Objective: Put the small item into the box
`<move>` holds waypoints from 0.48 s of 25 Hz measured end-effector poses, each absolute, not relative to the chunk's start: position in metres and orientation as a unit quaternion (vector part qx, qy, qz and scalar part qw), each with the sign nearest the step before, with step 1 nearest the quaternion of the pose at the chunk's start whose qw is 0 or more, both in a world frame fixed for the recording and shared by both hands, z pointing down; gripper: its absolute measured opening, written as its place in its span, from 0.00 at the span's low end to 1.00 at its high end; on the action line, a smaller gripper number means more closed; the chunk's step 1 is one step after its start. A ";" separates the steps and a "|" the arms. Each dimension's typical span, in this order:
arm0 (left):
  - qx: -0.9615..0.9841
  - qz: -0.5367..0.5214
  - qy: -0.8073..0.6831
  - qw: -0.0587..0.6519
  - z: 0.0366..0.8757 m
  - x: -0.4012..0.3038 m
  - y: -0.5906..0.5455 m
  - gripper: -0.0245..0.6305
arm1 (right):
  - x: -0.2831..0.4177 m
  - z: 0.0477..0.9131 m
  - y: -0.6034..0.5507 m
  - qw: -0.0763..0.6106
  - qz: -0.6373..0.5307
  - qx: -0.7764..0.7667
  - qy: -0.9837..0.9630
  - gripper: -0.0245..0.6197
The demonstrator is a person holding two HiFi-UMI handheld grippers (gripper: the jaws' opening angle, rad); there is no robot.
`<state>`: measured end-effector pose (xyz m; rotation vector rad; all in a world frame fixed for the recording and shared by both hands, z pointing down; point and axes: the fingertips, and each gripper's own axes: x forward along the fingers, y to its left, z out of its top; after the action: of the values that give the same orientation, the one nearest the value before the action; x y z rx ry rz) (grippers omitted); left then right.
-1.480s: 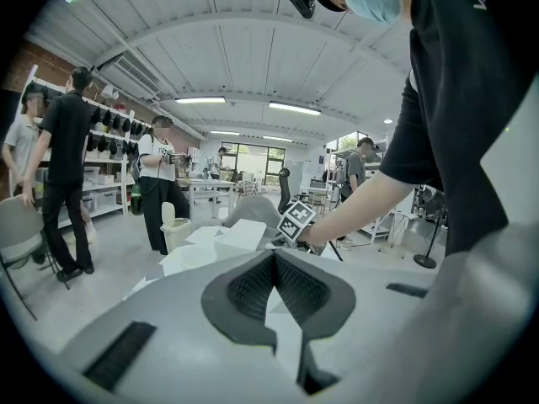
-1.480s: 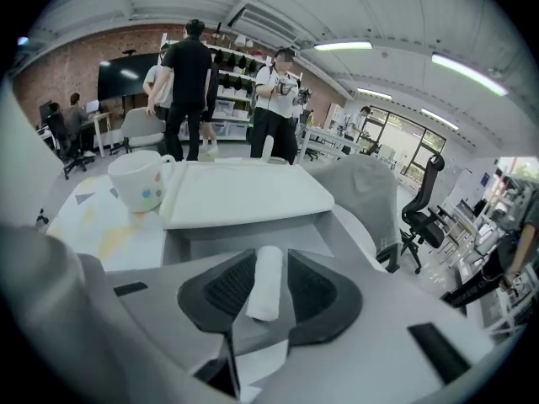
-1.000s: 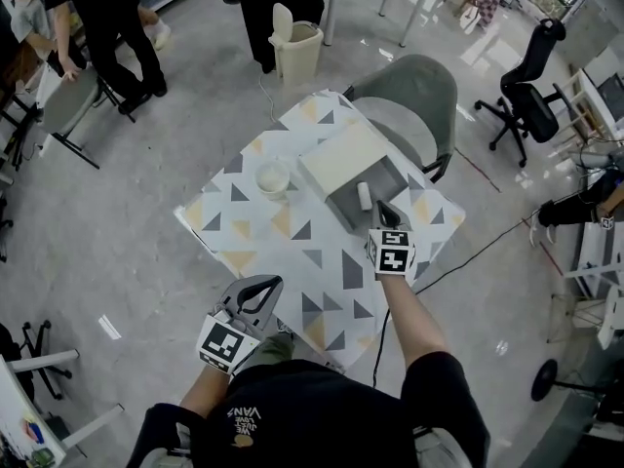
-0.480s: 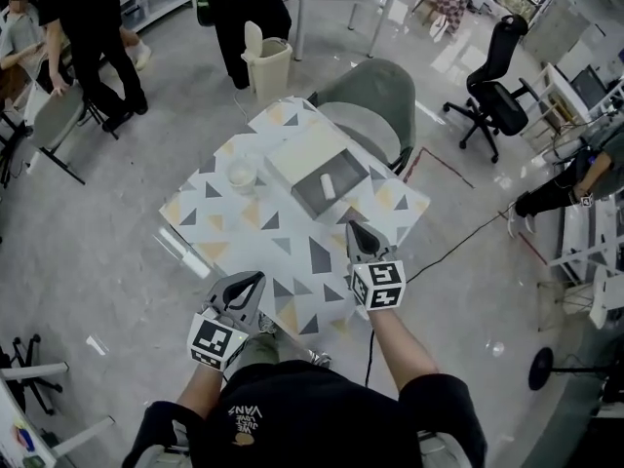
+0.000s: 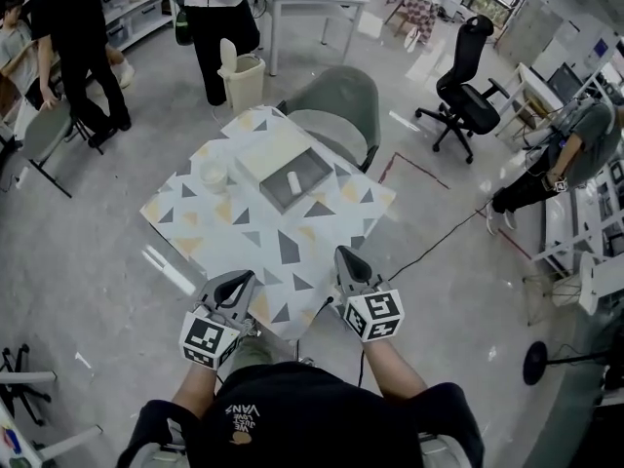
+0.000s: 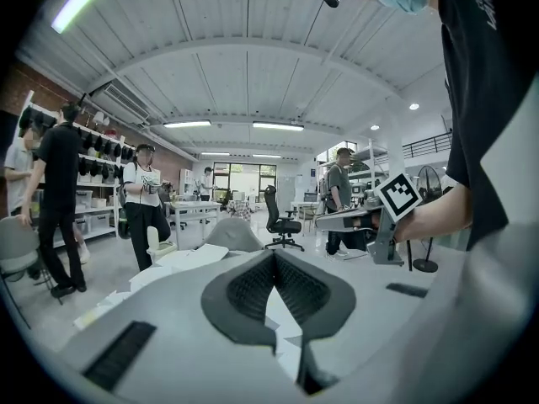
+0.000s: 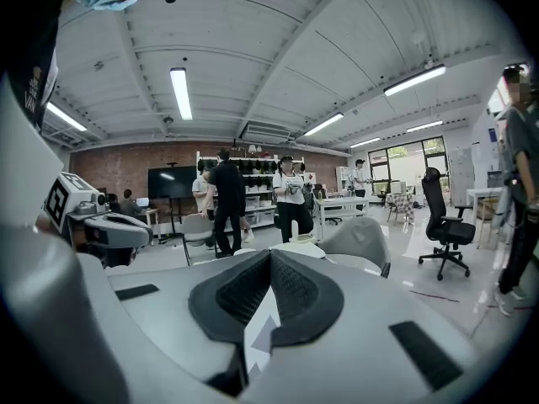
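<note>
— In the grey box [image 5: 317, 171] on the table [image 5: 292, 253], is that the small item [image 5: 293, 180] I'm seeing?

— That's how I read it: a little white piece lying on the box floor, with both my tools well apart from it at the table's near edge. The left gripper [image 5: 241, 281] has its jaws together on nothing. The right gripper [image 5: 345, 258] is the same, pads meeting, empty.

— How would it handle if you had to take it?

— My guess is light and stiff, probably smooth, so a hard pinch could squirt it out. I'd take it across its narrow width, at the middle, with a gentle squeeze.

— What can't you make out?

— Plenty. In the head view it's too small for me to tell its material, or whether it's round or flat-sided. The pale slab [image 5: 265, 152] touching the box's far side may be a lid, but I can't tell if it's joined on. Both gripper views show only a sliver of tabletop between the pads, not the box. I can't read what's in the white cup [image 5: 213, 175] beside the box either.
</note>
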<state>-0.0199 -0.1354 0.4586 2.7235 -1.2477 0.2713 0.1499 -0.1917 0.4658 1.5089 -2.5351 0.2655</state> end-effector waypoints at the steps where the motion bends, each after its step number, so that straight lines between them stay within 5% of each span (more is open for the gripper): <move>1: 0.904 0.088 -0.414 0.065 0.457 -0.015 -0.130 0.05 | 0.155 0.464 -0.182 0.085 0.091 0.509 -0.852 0.04; 12: 0.901 0.088 -0.420 0.060 0.457 0.026 -0.066 0.05 | 0.210 0.453 -0.099 0.053 0.096 0.514 -0.851 0.04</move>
<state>0.0255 -0.0655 0.4568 2.7290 -1.2713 0.2670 0.2103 -0.0991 0.4527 1.5609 -2.5866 0.2926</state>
